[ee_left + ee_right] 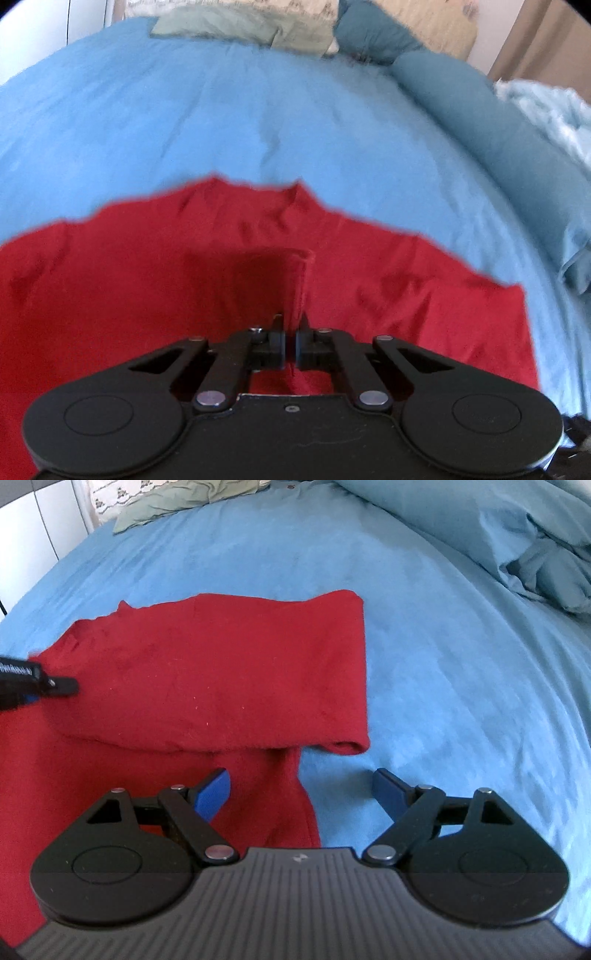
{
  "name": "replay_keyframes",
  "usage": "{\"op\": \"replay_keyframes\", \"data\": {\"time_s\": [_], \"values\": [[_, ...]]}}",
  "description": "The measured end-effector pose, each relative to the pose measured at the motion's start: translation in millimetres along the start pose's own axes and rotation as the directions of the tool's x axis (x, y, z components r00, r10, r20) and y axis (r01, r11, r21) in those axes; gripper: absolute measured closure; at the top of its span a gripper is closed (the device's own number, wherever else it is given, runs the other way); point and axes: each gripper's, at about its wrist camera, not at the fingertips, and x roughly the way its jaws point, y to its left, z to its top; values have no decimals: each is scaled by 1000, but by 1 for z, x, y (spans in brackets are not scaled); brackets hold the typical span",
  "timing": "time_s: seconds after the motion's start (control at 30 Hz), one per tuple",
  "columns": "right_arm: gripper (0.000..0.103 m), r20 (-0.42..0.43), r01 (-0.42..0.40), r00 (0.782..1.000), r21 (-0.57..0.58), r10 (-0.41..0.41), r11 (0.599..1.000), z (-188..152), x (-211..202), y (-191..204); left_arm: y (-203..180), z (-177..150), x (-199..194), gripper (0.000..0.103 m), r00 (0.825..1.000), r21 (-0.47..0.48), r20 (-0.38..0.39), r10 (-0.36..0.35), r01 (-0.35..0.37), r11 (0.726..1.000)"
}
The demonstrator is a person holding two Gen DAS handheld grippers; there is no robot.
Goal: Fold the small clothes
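Left gripper pinches a fold of the red shirt; right gripper hovers, jaws wide, over the blue bedspread.

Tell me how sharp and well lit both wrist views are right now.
Left wrist: the red garment has smeared edges from motion blur, and the left gripper throws a dark shadow on it. Right wrist: sharper, even daylight, no glare; fisheye bends the blue bedspread; right gripper crisp.
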Motion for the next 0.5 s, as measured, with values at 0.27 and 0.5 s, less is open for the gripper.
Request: {"op": "replay_keyframes", "data": {"time_s": [0.27,0.5], "values": [[0,18,40,999,-114,-38,993,16,17,25,60,18,-79,99,964,-108,206,170,-150,983],[0,78,138,989,-175,-126,975,28,24,31,102,-10,-71,99,964,-155,129,232,-212,965]]}}
